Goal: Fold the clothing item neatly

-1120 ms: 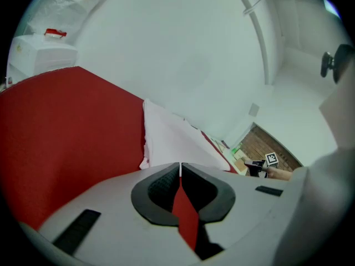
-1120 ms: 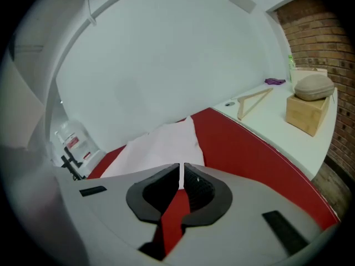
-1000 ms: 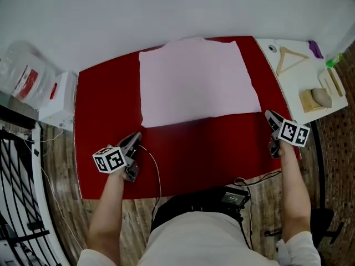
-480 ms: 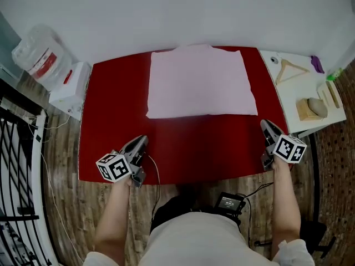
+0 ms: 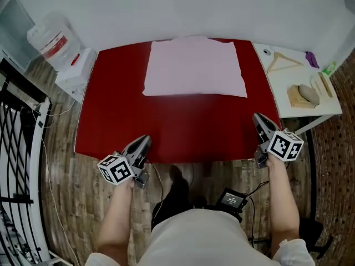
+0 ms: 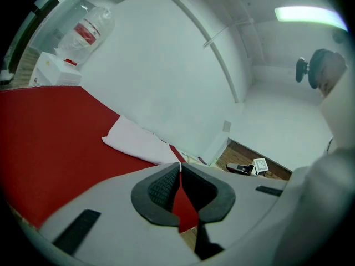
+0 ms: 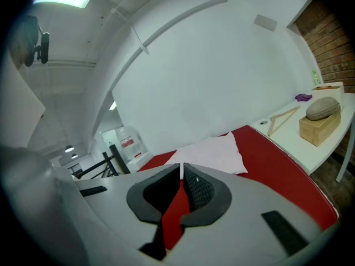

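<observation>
A pale pink folded garment (image 5: 194, 66) lies flat at the far middle of the red table (image 5: 183, 126); it also shows in the left gripper view as the garment (image 6: 136, 143) and in the right gripper view as the garment (image 7: 213, 153). My left gripper (image 5: 141, 144) hangs at the table's near left edge, shut with nothing between its jaws. My right gripper (image 5: 260, 122) hangs at the near right edge, also shut and empty. Both are well short of the garment.
A white side table (image 5: 297, 87) to the right carries a wooden hanger (image 5: 282, 61), a wooden block with a stone (image 5: 304, 95) and small items. A water jug (image 5: 49, 40) and white box (image 5: 75, 71) stand at left, with a black rail (image 5: 19, 148) beside them.
Both grippers have drawn back from the garment toward the table's near edge and risen. The view has pulled away, so the garment looks smaller and farther.
</observation>
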Demonstrator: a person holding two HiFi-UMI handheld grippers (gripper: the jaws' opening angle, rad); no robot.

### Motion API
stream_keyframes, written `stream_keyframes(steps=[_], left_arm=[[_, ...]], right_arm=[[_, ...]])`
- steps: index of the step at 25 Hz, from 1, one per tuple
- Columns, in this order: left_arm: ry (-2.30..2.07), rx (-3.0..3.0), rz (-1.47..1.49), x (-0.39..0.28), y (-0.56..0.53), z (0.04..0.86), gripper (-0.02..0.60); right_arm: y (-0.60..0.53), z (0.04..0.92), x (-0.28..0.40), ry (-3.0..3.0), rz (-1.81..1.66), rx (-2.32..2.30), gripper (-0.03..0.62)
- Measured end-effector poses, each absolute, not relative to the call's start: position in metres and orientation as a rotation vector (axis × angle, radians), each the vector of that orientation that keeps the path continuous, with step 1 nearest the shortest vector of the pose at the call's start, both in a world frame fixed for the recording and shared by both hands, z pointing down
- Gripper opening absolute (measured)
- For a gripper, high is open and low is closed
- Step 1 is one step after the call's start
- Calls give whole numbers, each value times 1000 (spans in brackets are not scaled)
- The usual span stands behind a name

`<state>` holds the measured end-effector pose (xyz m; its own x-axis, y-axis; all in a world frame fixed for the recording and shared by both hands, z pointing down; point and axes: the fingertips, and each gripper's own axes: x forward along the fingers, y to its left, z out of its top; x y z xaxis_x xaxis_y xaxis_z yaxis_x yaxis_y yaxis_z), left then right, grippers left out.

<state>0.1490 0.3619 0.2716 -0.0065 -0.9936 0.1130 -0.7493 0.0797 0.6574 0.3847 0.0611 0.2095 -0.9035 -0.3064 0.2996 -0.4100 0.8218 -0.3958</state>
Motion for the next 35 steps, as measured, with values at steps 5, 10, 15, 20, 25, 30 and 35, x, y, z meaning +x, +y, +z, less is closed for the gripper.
stream_keyframes(steps=[5,10,15,20,25,30,35], left_arm=[[-1833,1749,-600,194,384,254,5],[-1841,1777,-572,226,401,239,5],[-1839,1825,-543,246,407,219,5],[-1821,1853,-535,255,414,206,5],[-1785,1874,-520,261,431,201,5],[-1758,1897,-485,268,448,201,5],[-1721,1916,-470,272,470,205,5]], right_arm=[[95,196,404,-2808,597,444,28],[122,183,415,-2819,508,379,28],[142,169,426,-2831,399,407,28],[167,161,434,-2825,370,429,28],[196,155,448,-2818,444,505,23],[222,160,460,-2783,458,551,23],[241,165,462,-2755,463,581,23]])
